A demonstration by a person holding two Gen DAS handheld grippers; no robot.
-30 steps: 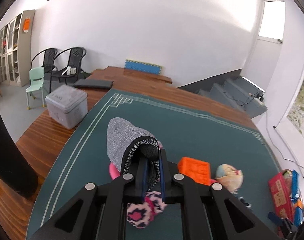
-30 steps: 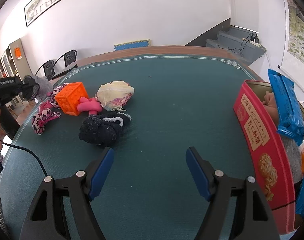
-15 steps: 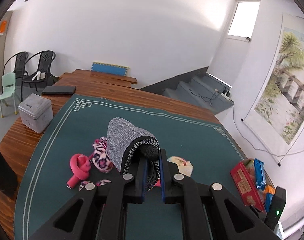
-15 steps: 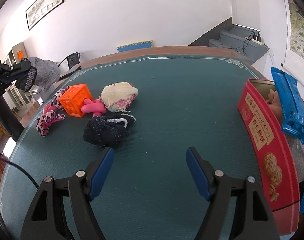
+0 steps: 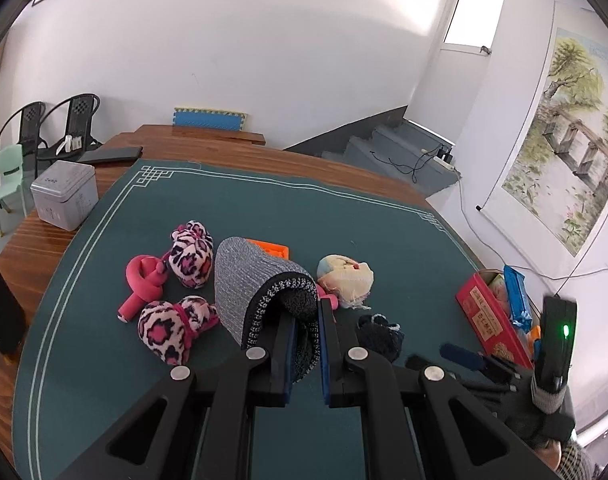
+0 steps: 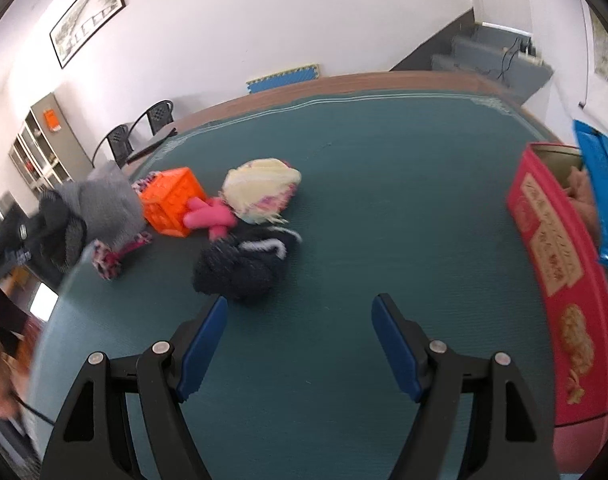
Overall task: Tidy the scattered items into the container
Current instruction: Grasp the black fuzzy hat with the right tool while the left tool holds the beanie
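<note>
My left gripper (image 5: 306, 320) is shut on a grey knit hat (image 5: 249, 280) and holds it above the green mat; the hat also shows at the left of the right wrist view (image 6: 99, 208). My right gripper (image 6: 299, 336) is open and empty, just in front of a dark fuzzy item (image 6: 239, 268). On the mat lie an orange cube (image 6: 171, 204), a pink knotted toy (image 5: 143, 280), leopard-print pieces (image 5: 171, 328), and a cream-and-pink bundle (image 6: 263, 192). The red container (image 6: 556, 264) stands at the right with a blue packet (image 6: 604, 192) in it.
A grey tin box (image 5: 63, 196) sits on the wooden table (image 5: 35, 240) left of the mat (image 6: 384, 184). Chairs (image 5: 63, 120) stand by the far wall. A black device with a green light (image 5: 556, 340) shows at the right of the left wrist view.
My left gripper has carried the grey hat to the right, closer to the scattered toys and the red container. My right gripper has shifted slightly and stays open.
</note>
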